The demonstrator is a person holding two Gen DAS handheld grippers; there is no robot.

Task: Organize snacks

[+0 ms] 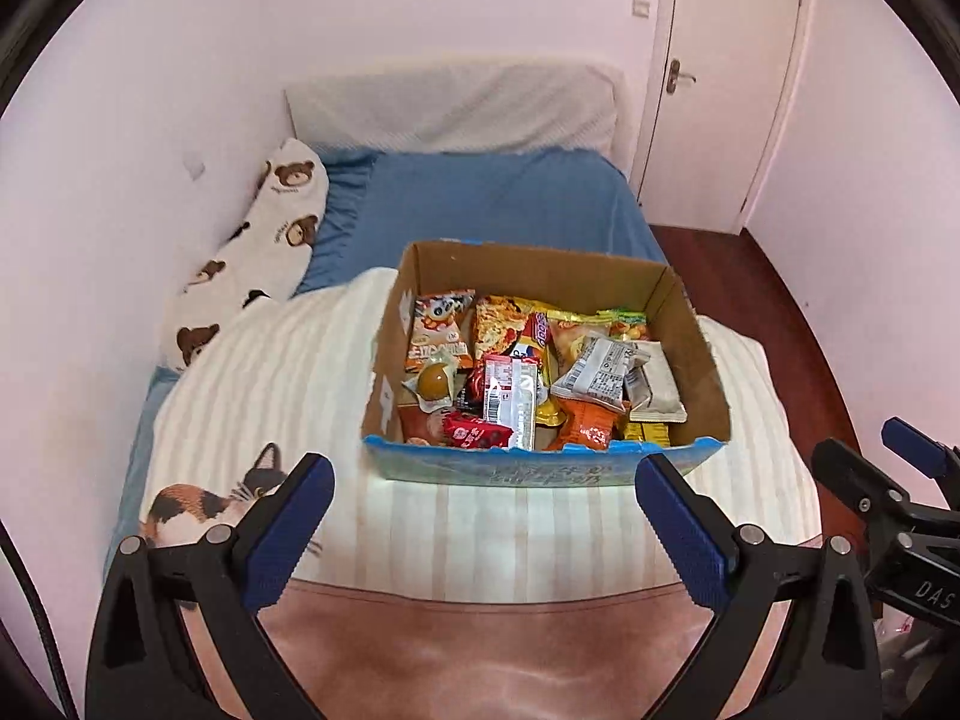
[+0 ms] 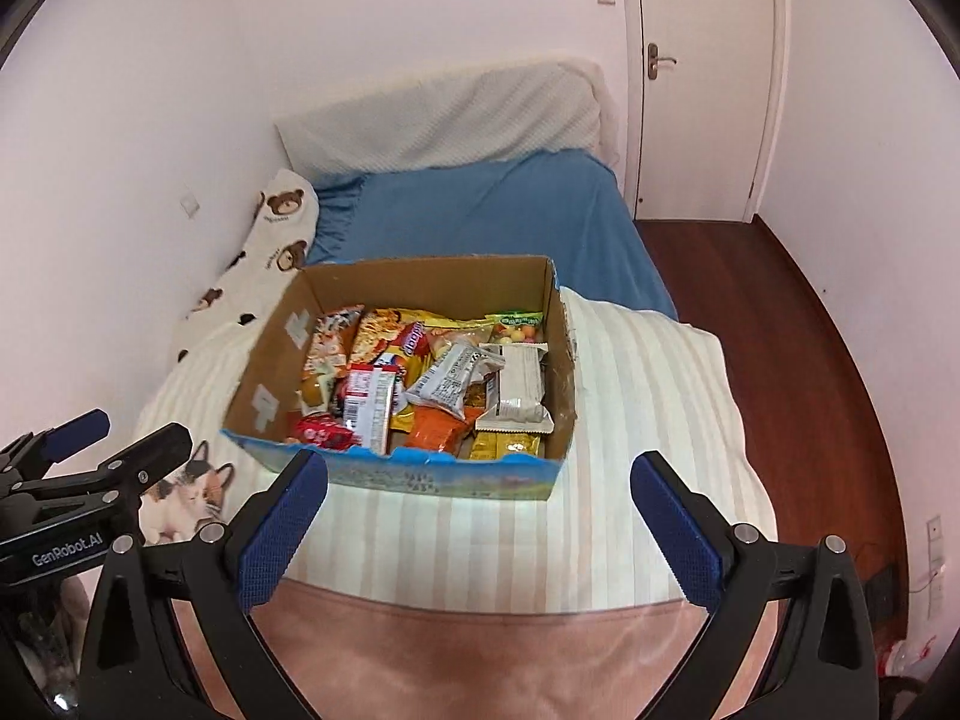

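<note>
An open cardboard box (image 1: 699, 324) with a blue printed front stands on a cream striped quilt (image 1: 288, 384) on the bed; it also shows in the right wrist view (image 2: 561, 372). It holds several snack packets: a red packet (image 1: 477, 429), an orange packet (image 1: 585, 429), a white packet (image 1: 597, 375), a panda-print bag (image 1: 441, 330). My left gripper (image 1: 483, 474) is open and empty, just short of the box's front wall. My right gripper (image 2: 480, 474) is open and empty, at the box's front too. Each gripper shows in the other's view: the right (image 1: 870, 468), the left (image 2: 138, 441).
Blue sheet (image 1: 498, 198) and a grey-white pillow (image 1: 450, 102) lie beyond the box. A bear-print cushion (image 1: 264, 246) leans on the left wall. A pink blanket (image 1: 480, 654) lies under the grippers. A door (image 1: 726, 78) and wooden floor (image 2: 780, 360) are to the right.
</note>
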